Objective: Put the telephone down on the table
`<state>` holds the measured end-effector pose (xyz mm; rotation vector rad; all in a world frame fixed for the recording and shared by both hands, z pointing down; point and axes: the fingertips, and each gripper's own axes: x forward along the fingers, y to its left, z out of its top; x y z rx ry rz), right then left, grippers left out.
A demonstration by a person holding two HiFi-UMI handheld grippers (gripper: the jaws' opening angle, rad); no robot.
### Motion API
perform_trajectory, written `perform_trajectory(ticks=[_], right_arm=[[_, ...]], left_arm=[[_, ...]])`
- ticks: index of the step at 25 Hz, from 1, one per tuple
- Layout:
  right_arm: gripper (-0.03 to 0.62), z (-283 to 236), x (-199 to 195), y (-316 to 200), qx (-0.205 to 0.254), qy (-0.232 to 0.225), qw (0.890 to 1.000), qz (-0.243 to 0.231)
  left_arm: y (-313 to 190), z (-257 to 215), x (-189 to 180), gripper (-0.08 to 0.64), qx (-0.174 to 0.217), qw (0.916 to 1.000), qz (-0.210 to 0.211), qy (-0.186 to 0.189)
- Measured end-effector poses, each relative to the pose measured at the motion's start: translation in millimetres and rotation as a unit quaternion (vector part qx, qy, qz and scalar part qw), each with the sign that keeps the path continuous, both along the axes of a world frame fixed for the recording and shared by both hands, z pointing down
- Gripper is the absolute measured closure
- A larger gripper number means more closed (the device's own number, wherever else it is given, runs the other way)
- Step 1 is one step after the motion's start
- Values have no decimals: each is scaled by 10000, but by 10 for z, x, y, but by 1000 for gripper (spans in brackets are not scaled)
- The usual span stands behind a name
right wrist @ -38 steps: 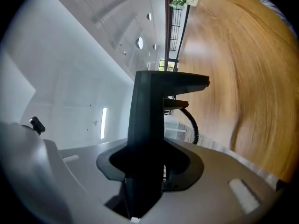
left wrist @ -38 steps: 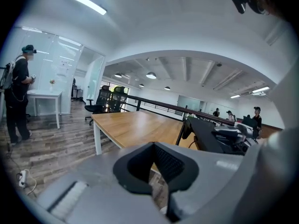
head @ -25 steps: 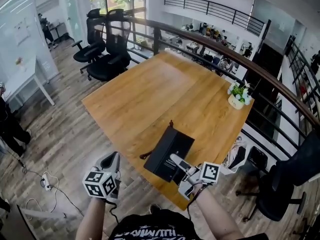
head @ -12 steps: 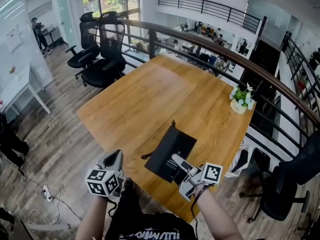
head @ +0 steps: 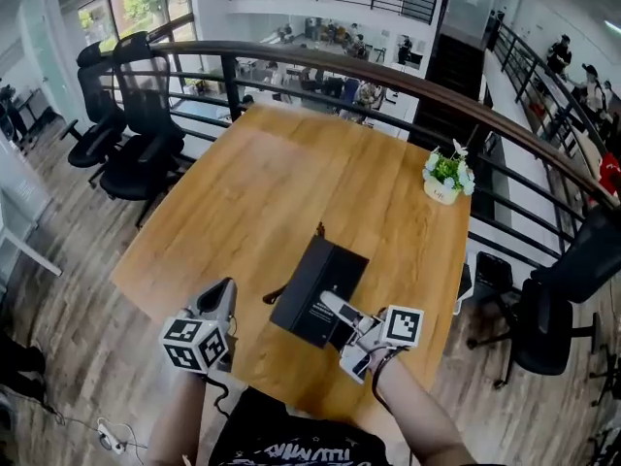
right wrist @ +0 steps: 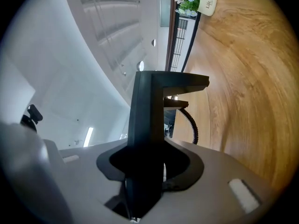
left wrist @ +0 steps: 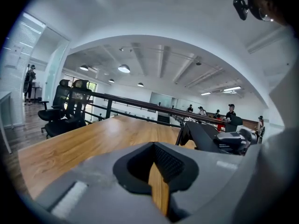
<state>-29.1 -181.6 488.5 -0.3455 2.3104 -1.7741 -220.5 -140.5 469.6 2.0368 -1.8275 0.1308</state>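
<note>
A black telephone [head: 315,289] with a coiled cord [right wrist: 191,122] hangs over the near part of the wooden table [head: 291,183]. My right gripper [head: 335,311] is shut on its near edge and holds it tilted. In the right gripper view the telephone [right wrist: 149,115] stands between the jaws of the right gripper [right wrist: 145,171]. My left gripper [head: 221,294] hovers at the table's near left edge with its jaws together and nothing in them. The left gripper view shows only a thin slit between the jaws of the left gripper [left wrist: 159,171], with the telephone [left wrist: 208,136] off to the right.
A small potted plant [head: 444,178] stands at the table's far right edge. Black office chairs [head: 126,115] are at the far left, and another chair [head: 553,309] is at the right. A railing [head: 388,71] runs behind the table, with a drop beyond it.
The whole view has shifted as the person stepped along the table. Both grippers have come in over the table's near edge. The telephone stays in the right gripper's hold.
</note>
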Motion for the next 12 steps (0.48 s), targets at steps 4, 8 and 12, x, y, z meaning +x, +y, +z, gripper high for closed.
perform_trajectory(ticks=[4,8,12], right_arm=[[433,27,-306,-313,-76,114,9994,309],[433,48,-520,-586,-77,256,9984,494],[433,46,-765,-825,11,365,9976,591]], left_arm=[[-455,0,-329,558,-39,9992,410,15],[-829,-10,-530,558,4,9975,702,18],[-1140,-24,-719,558,36,9956,933,39]])
